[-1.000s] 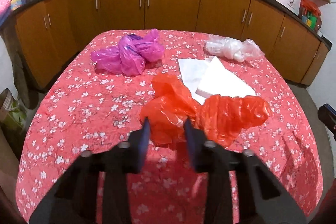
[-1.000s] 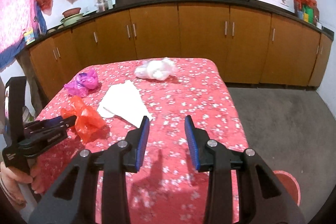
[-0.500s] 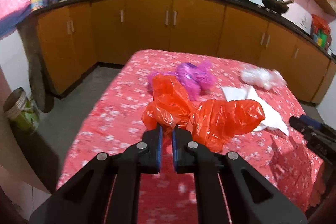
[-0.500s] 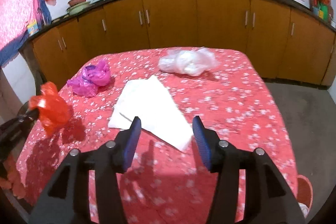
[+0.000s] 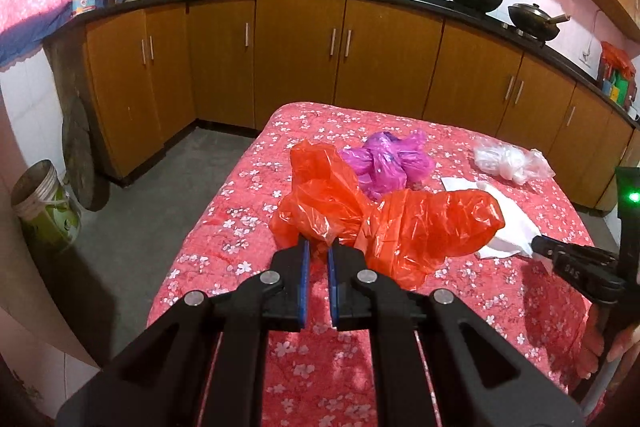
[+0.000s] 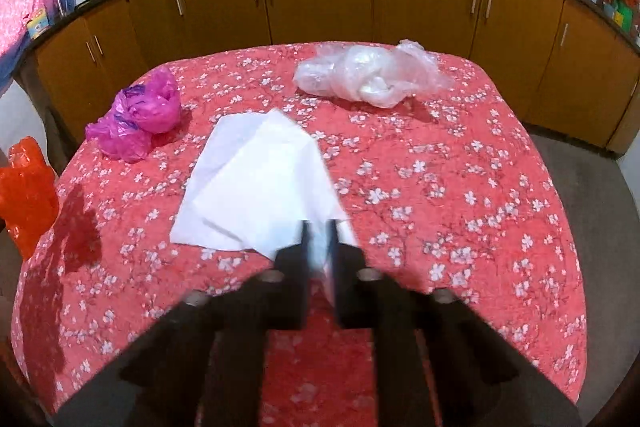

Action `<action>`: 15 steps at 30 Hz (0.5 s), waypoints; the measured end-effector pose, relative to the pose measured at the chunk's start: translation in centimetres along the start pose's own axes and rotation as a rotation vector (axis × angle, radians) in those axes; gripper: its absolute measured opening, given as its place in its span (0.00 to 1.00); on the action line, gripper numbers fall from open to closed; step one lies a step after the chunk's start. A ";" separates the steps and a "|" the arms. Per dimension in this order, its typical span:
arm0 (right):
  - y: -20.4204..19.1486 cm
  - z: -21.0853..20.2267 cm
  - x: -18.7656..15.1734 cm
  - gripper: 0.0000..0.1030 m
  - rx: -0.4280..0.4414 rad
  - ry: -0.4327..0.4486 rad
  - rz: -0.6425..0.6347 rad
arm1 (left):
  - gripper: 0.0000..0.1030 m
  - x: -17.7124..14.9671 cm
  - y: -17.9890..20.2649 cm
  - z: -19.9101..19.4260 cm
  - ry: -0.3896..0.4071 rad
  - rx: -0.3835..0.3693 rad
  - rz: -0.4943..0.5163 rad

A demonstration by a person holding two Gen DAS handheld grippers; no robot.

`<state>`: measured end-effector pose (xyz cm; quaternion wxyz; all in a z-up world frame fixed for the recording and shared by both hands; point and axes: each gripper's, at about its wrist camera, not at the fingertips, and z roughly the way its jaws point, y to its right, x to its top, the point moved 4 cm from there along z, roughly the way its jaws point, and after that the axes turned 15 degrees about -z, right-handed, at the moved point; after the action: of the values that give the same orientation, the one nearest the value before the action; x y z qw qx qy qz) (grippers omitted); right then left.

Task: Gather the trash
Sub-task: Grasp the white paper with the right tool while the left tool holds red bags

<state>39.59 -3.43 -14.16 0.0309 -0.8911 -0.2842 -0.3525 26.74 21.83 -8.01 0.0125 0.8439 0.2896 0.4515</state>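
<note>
Both tongs pinching light, floppy trash over the floral surface [image 6: 460,187].
Left tongs [image 5: 318,255] are gripping the crinkly orange bag [image 5: 384,219] by a gathered fold, lifted beside the white paper [image 6: 256,187]; right tongs [image 6: 320,247] have just been closing and are nipping the limp paper's near corner.

The left gripper [image 5: 318,254] is closed, with its jaws pinching the orange bag [image 5: 384,215]. The right gripper [image 6: 320,239] has just closed its jaws on the corner of the white paper [image 6: 256,187].
</note>
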 end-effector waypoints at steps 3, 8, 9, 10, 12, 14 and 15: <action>0.4 -1.2 0.0 0.03 -0.031 0.037 0.001 | 0.07 0.0 0.2 -0.2 0.002 -0.004 0.001; 2.3 -3.8 -0.1 0.03 -0.053 0.110 0.038 | 0.07 0.0 0.6 -0.9 0.012 -0.013 0.007; 2.6 -4.3 -0.1 0.03 -0.057 0.121 0.041 | 0.07 -0.1 0.7 -1.0 0.012 -0.015 0.008; 3.0 -5.0 -0.1 0.03 -0.066 0.137 0.044 | 0.07 -0.1 0.8 -1.1 0.013 -0.017 0.011; 3.5 -6.1 -0.1 0.03 -0.075 0.160 0.050 | 0.07 -0.2 1.3 -1.5 0.016 -0.024 0.021; 4.1 -7.3 -0.1 0.03 -0.086 0.179 0.055 | 0.07 -0.4 2.0 -1.8 0.019 -0.032 0.031; 4.3 -7.7 -0.2 0.03 -0.090 0.185 0.056 | 0.07 -0.4 2.1 -1.9 0.020 -0.035 0.035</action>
<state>37.08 -9.06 -7.89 0.0268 -0.8628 -0.2391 -0.4447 26.13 19.39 -6.58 0.0166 0.8438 0.2670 0.4652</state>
